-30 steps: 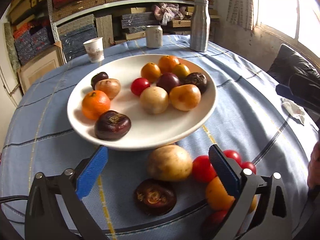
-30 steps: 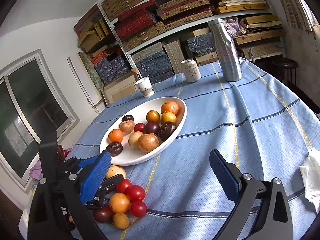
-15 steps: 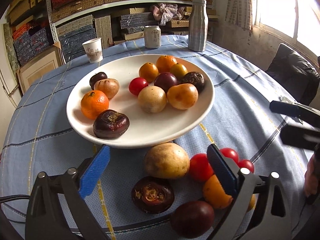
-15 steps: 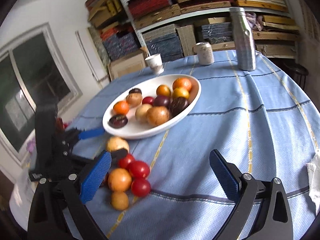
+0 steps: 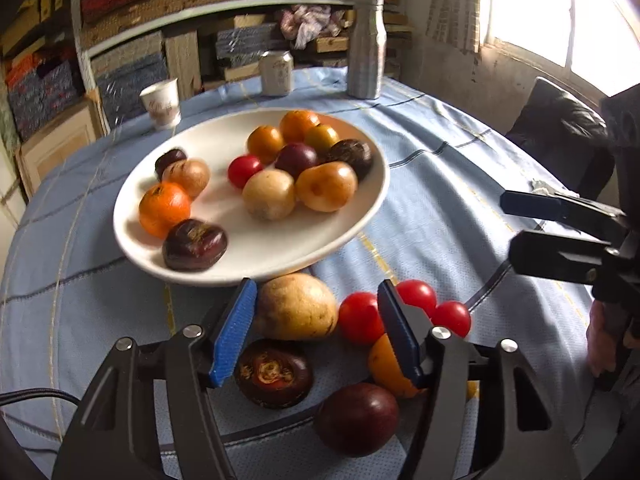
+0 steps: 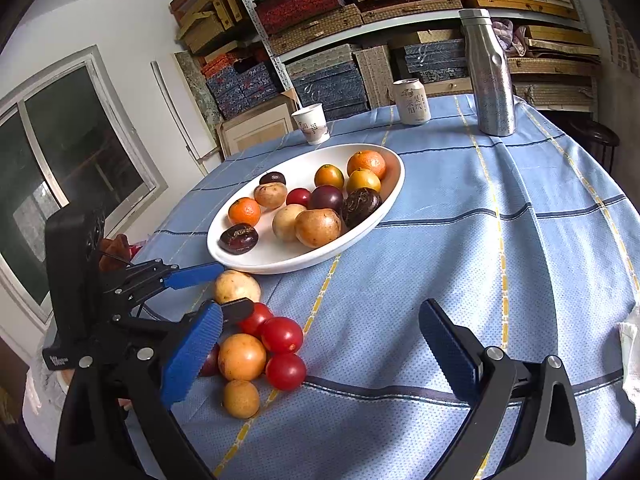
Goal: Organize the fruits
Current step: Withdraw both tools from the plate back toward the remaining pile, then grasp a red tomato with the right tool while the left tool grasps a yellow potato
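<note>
Left gripper (image 5: 316, 328) jaws narrower than before.

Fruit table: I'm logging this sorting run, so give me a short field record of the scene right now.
plate: white plate holding mixed fruit
loose fruit: pile beside the plate, with a tan fruit and tomatoes
left tool: jaws just been closing around the tan fruit, pads not clearly pressing it
right tool: open, nothing between the jaws
background: bottle, can, cup

A table (image 6: 500, 240) is covered by a blue cloth; a plate (image 6: 276, 258) is set on it, with loose fruit (image 6: 260, 344) just beside, and a cup (image 6: 314, 124), can (image 6: 412, 102) and bottle (image 6: 490, 76) behind.
</note>
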The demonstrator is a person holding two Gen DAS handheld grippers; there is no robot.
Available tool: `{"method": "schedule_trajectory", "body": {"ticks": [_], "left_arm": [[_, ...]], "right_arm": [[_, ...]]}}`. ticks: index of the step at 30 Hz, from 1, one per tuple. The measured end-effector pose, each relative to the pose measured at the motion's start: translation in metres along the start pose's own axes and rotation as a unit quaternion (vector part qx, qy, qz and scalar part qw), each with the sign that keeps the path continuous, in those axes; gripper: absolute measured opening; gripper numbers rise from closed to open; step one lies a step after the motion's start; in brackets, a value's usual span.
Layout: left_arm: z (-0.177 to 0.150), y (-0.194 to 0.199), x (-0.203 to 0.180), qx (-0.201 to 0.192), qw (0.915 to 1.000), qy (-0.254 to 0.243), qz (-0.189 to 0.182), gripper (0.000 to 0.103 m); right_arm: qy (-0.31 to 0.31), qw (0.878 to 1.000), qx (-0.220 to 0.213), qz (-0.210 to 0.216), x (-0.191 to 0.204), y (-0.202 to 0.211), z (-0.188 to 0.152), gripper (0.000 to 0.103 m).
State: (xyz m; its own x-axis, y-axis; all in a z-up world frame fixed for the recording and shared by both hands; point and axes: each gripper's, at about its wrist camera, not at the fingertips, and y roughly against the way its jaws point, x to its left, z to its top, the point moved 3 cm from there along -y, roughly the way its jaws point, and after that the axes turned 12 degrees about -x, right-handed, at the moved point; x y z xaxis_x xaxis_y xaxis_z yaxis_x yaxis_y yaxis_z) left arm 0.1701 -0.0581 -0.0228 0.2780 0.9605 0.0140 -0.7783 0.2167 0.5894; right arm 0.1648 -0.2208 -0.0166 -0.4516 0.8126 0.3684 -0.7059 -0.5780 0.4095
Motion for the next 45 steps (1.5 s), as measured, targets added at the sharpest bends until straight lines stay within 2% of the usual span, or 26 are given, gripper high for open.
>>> {"method": "schedule_trajectory", "body": {"ticks": [2, 4, 6, 9, 14, 15, 18, 22, 24, 27, 31, 33, 37, 41, 45], "left_arm": [[-0.001, -0.003, 0.007, 0.013, 0.9998, 0.014, -0.001, 0.061], [-0.003, -0.011, 0.022, 0.035, 0.9965, 0.070, -0.030, 0.061], [-0.003, -0.017, 0.032, 0.041, 0.9928, 0.103, -0.046, 0.061], [-0.002, -0.019, 0.029, 0.037, 0.9938, 0.095, -0.045, 0.061], [-0.003, -0.011, 0.025, 0.027, 0.9949, 0.086, -0.044, 0.053], [-0.004, -0.009, 0.028, 0.026, 0.9948, 0.089, -0.041, 0.044], [-0.008, -0.003, 0.033, 0.026, 0.9938, 0.097, -0.047, 0.044], [-0.013, 0.004, 0.033, 0.021, 0.9958, 0.082, -0.034, 0.044], [-0.015, 0.007, 0.035, 0.021, 0.9962, 0.079, -0.028, 0.044], [-0.018, 0.012, 0.038, 0.020, 0.9967, 0.077, -0.019, 0.044], [-0.021, 0.016, 0.041, 0.020, 0.9966, 0.078, -0.018, 0.044], [-0.021, 0.016, 0.041, 0.020, 0.9968, 0.075, -0.016, 0.044], [-0.021, 0.016, 0.039, 0.019, 0.9970, 0.073, -0.014, 0.045], [-0.021, 0.014, 0.041, 0.018, 0.9961, 0.084, -0.021, 0.045], [-0.021, 0.013, 0.045, 0.019, 0.9946, 0.097, -0.030, 0.045]], "right_arm": [[-0.001, 1.000, 0.000, 0.000, 0.000, 0.000, 0.000, 0.099], [-0.001, 1.000, 0.001, 0.000, 0.000, -0.001, 0.000, 0.099], [0.000, 1.000, 0.003, 0.000, 0.000, -0.002, 0.000, 0.099], [0.002, 1.000, 0.006, -0.001, 0.000, -0.003, -0.001, 0.099], [0.002, 1.000, 0.008, -0.002, -0.001, -0.003, -0.002, 0.099], [0.003, 1.000, 0.008, 0.000, 0.000, -0.003, -0.002, 0.099], [0.016, 1.000, 0.016, 0.013, 0.006, -0.004, -0.005, 0.099], [0.053, 0.997, 0.043, 0.020, 0.019, -0.008, -0.017, 0.098], [0.071, 0.995, 0.060, 0.026, 0.026, -0.011, -0.023, 0.085], [0.076, 0.993, 0.079, 0.032, 0.028, -0.015, -0.030, 0.072], [0.065, 0.992, 0.097, 0.037, 0.025, -0.019, -0.036, 0.061], [0.058, 0.991, 0.111, 0.046, 0.024, -0.022, -0.039, 0.042], [0.018, 0.989, 0.125, 0.080, 0.018, -0.025, -0.042, 0.039], [-0.022, 0.984, 0.133, 0.112, 0.014, -0.027, -0.043, 0.027], [-0.052, 0.982, 0.138, 0.120, 0.006, -0.028, -0.043, 0.026]]}}
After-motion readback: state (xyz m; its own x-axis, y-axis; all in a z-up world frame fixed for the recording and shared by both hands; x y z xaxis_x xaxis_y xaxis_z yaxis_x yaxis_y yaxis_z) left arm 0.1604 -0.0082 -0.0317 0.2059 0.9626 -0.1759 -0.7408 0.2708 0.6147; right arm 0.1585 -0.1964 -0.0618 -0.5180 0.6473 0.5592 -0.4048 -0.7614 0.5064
